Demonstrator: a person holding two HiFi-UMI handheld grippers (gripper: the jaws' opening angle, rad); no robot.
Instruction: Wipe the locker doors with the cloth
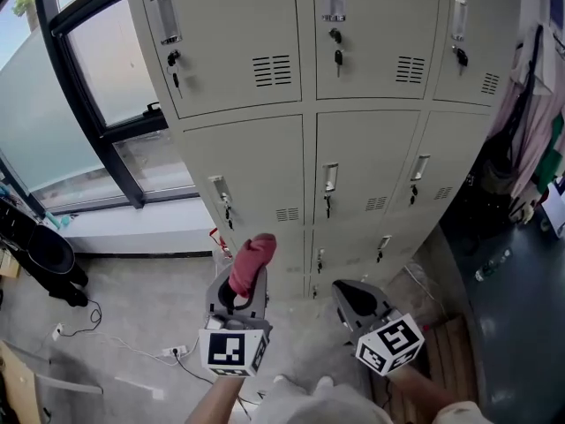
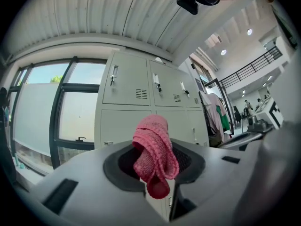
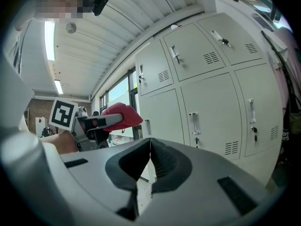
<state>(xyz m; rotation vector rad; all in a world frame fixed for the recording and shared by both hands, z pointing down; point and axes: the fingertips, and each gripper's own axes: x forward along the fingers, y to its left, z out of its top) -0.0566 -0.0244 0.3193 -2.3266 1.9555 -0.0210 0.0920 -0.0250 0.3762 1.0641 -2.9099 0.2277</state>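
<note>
As left hand-held gripper [image 2: 157, 167] clamps cloth [image 2: 154, 147], lockers [image 2: 136, 95]

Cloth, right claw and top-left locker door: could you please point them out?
cloth [image 2: 151, 149]: left gripper view, its folded middle.
right claw [image 3: 150, 146]: right gripper view, where its shut tips meet.
top-left locker door [image 1: 234, 25]: head view, its bare panel.

Bright daylight from the window [image 1: 124, 56], soft shadows, sharp head view, fisheye-bent gripper views with dark corners
</note>
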